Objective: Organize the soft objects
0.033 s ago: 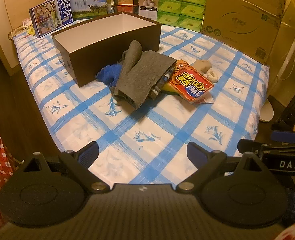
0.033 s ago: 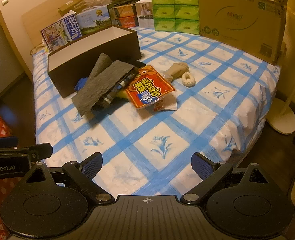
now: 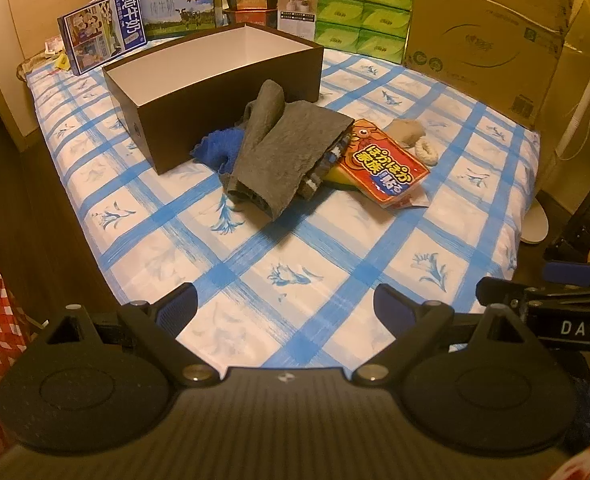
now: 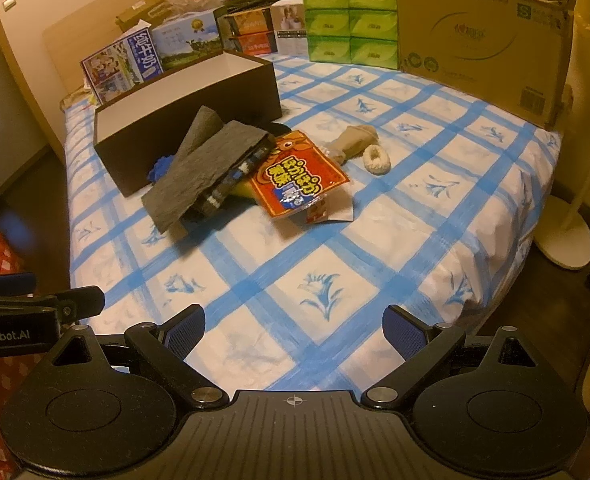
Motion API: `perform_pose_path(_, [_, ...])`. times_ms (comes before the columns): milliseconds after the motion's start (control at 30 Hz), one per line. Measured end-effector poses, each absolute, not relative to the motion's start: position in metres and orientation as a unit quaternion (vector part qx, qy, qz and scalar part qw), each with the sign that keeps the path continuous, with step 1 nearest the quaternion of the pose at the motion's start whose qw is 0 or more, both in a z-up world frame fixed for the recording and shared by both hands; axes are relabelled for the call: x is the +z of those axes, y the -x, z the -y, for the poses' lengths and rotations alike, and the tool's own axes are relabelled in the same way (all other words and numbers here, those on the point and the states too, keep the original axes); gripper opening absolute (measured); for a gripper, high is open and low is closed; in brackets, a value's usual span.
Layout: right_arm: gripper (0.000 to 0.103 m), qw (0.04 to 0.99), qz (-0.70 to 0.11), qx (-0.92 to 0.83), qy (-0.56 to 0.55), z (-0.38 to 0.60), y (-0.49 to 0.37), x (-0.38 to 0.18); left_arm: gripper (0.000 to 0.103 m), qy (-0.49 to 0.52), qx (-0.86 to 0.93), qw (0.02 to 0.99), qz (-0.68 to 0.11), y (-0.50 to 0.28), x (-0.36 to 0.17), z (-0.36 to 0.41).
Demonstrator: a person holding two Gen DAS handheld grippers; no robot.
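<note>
Nearest the cameras, the left gripper [image 3: 285,306] and the right gripper [image 4: 294,330] were held side by side over the near edge of the bed [image 3: 335,280], each with its blue-padded fingers spread wide and nothing between them. Neither was seen to touch any object, so the task was judged to be at its very start, with the first pick not yet begun.

Farther in, the soft things were found heaped together near the middle of the checked sheet: a grey cloth [image 3: 287,152] was draped over a striped knit piece [image 3: 319,170], with a blue fluffy item [image 3: 217,148] tucked at its left side against the box. An orange printed packet [image 3: 387,168] lay touching the heap on its right, and just beyond it a beige sock [image 4: 355,140] and a small cream fuzzy ring [image 4: 377,162] rested apart from the pile.

The next move was judged to call for a reach forward and a pinch on the grey cloth's raised fold, since it covered the rest.

Behind the heap, an open dark box [image 3: 215,92] stood touching it; its white interior looked empty, though the floor was partly hidden. At the far edge, green tissue packs [image 3: 361,20], a large cardboard carton [image 3: 483,36] and milk cartons [image 3: 103,34] were ranged.
</note>
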State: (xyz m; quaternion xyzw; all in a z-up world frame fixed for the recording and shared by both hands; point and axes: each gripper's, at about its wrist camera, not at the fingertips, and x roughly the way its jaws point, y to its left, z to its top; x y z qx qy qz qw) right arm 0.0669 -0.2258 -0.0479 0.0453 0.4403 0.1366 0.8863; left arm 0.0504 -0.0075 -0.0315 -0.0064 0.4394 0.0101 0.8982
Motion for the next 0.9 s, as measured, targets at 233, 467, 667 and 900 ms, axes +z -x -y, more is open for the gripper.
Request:
perform_pose_path(233, [0.095, 0.889, -0.431, 0.14, -0.064, 0.232, -0.089, -0.056, 0.094, 0.003, 0.013, 0.896, -0.444, -0.071, -0.041, -0.001])
perform_pose_path(467, [0.095, 0.893, -0.418, 0.148, -0.08, 0.239, -0.115, -0.065, 0.091, -0.008, 0.0, 0.9, -0.435, -0.113, -0.056, 0.001])
perform_pose_path(667, [0.095, 0.898, -0.404, 0.147, -0.096, 0.242, -0.14, -0.072, 0.089, -0.021, -0.011, 0.903, -0.429, -0.142, -0.062, 0.004])
perform_pose_path(900, [0.095, 0.893, -0.406, 0.143, -0.13, 0.242, -0.17, -0.087, 0.087, -0.041, -0.019, 0.904, -0.425, -0.171, -0.074, 0.005])
